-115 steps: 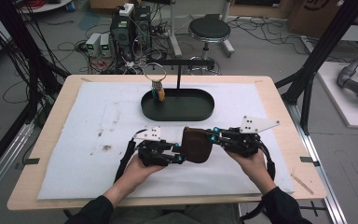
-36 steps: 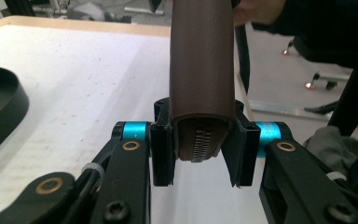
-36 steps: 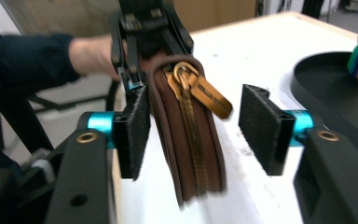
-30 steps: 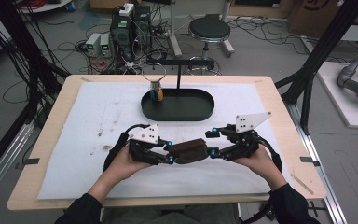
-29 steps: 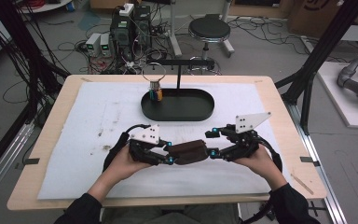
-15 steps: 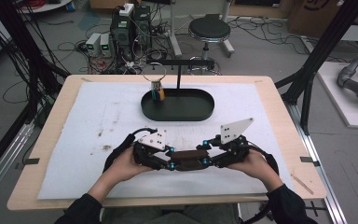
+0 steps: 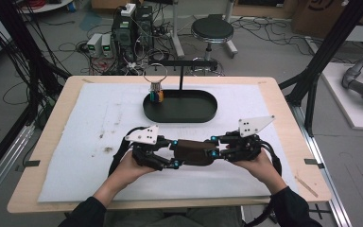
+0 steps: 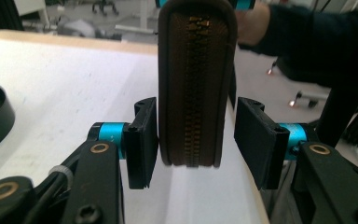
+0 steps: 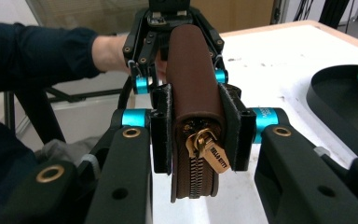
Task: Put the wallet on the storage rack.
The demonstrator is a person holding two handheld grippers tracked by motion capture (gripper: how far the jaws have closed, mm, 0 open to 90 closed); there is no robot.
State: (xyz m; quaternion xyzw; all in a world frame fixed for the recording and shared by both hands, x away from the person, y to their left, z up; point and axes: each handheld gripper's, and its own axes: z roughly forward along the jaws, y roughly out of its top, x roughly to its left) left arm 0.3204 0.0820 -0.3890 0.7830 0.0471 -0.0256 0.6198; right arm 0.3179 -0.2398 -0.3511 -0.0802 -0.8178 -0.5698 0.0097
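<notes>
Two grippers share a brown zip wallet (image 7: pixel 192 152) low over the table's near middle: the right gripper (image 9: pixel 199 135) clamps its pull-tab end, the left gripper (image 8: pixel 196 137) stands released around the other end, so closing it to brace seems next.

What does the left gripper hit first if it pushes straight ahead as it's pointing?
The brown zip wallet, already between its open jaws. Beyond it, likely the right gripper clamping the far end.
</notes>
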